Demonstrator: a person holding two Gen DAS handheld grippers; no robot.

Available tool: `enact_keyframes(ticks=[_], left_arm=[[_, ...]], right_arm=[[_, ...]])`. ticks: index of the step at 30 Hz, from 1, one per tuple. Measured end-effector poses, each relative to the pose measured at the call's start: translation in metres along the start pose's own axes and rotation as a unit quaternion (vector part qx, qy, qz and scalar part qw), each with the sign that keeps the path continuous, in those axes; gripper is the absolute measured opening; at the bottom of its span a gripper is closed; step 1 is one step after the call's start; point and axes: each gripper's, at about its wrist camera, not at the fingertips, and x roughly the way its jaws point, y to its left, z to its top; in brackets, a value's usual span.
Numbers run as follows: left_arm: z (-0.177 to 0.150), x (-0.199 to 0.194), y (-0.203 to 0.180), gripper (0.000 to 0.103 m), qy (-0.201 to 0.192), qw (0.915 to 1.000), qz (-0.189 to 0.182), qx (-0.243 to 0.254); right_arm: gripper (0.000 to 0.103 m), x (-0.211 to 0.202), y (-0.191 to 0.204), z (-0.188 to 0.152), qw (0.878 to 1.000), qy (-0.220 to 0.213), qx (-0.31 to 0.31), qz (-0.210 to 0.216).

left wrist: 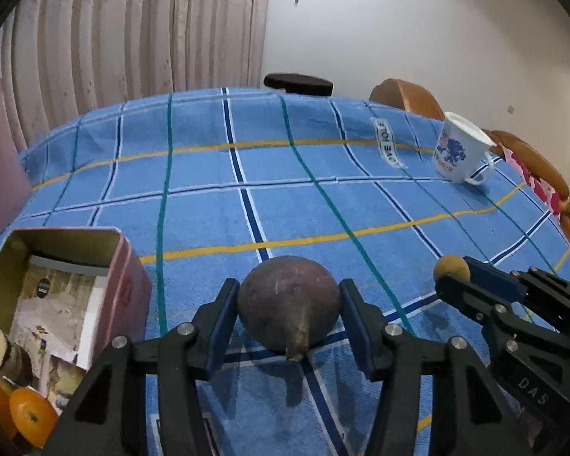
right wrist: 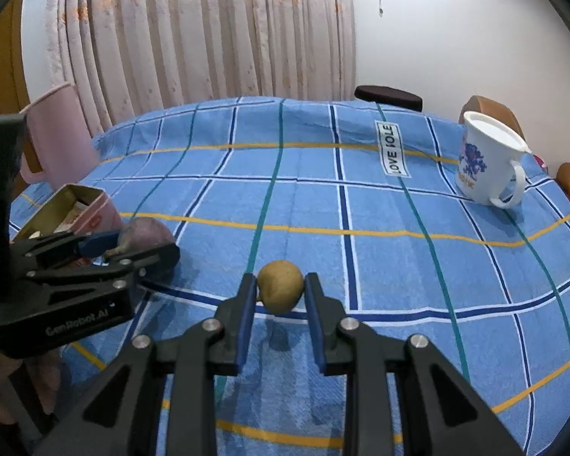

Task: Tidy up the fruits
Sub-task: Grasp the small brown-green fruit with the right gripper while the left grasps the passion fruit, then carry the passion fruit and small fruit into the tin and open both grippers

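Dark purple round fruit with a stem [left wrist: 288,306] sits pinched in the left claw [left wrist: 289,315], lifted for the pink metal tin [left wrist: 62,285] at 9 o'clock; right claw [right wrist: 280,296] pinches the small tan fruit [right wrist: 280,290] above the blue checked worktop [right wrist: 361,209].

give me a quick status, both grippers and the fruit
Left gripper shut on purple fruit. Right gripper shut on small yellow fruit. Tin box open at left, oranges inside; path unobstructed.

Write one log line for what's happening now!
left gripper: shut on purple fruit | right gripper: shut on yellow fruit | tin: open
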Motion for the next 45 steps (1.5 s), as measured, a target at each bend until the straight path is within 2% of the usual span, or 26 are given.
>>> enact_keyframes(ticks=[8,19,28,36,45], left_arm=[[-0.004,-0.024,-0.004,0.055,-0.055,0.9983,0.016,0.011],[-0.011,-0.048,-0.016,0.055,-0.116,0.9919,0.035,0.038],[-0.021,-0.068,-0.014,0.055,-0.153,0.9868,0.042,0.034],[-0.029,-0.08,-0.016,0.055,-0.169,0.9836,0.049,0.037],[-0.038,-0.097,0.009,0.055,-0.161,0.9852,0.058,0.013]], right_arm=[[0.029,-0.014,0.007,-0.002,0.999,-0.036,-0.019,0.023],[0.029,-0.027,0.007,-0.004,0.997,-0.074,-0.02,0.03],[0.029,-0.042,0.008,-0.008,0.993,-0.113,-0.022,0.027],[0.029,-0.054,0.012,-0.011,0.989,-0.143,-0.032,0.018],[0.029,-0.053,0.032,-0.012,0.988,-0.145,-0.045,0.039]])
